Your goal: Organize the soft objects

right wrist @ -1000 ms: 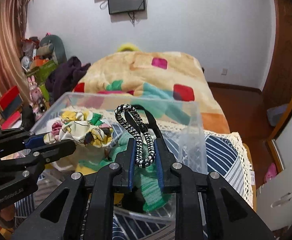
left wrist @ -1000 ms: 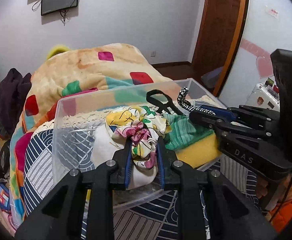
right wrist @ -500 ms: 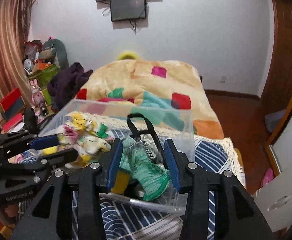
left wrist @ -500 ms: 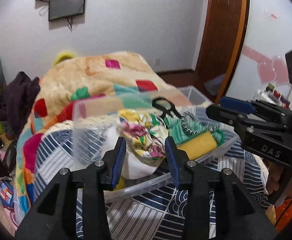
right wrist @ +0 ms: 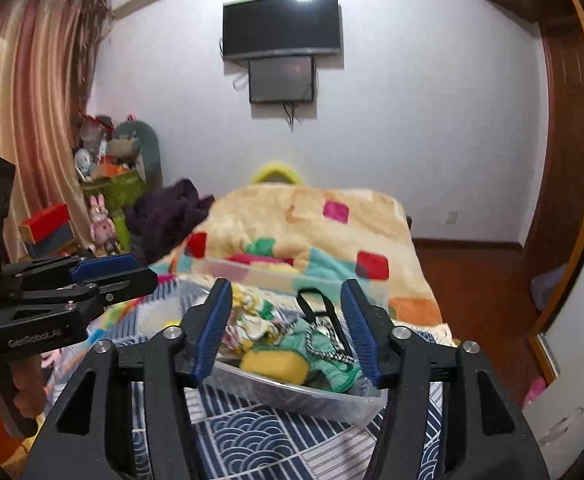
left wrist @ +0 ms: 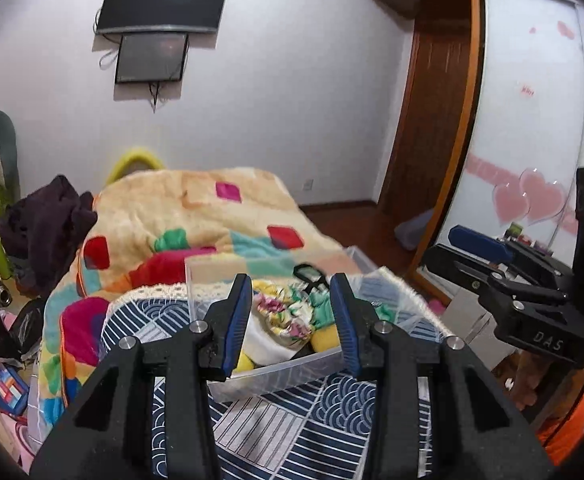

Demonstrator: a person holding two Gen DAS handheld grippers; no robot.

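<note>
A clear plastic bin (left wrist: 275, 376) (right wrist: 292, 394) stands on a blue patterned cloth. In it lie a floral cloth (left wrist: 287, 316) (right wrist: 251, 320), a green knit piece (right wrist: 328, 356), a yellow sponge (right wrist: 275, 364), a black-and-white cord (right wrist: 326, 342) and a black strap (right wrist: 316, 304). My left gripper (left wrist: 292, 320) is open and empty, above and in front of the bin. My right gripper (right wrist: 287, 328) is open and empty, raised in front of the bin. Each gripper shows at the side of the other's view.
The blue patterned cloth (left wrist: 292, 428) covers a surface at the foot of a bed with a patchwork blanket (left wrist: 195, 216). Dark clothes (left wrist: 43, 224) and toys lie at the left. A wooden door (left wrist: 424, 128) and a wardrobe (left wrist: 532, 120) stand at the right.
Both grippers opened and let go: the floral cloth and the black-and-white cord now lie in the bin. Both grippers then drew back and rose away from it.
</note>
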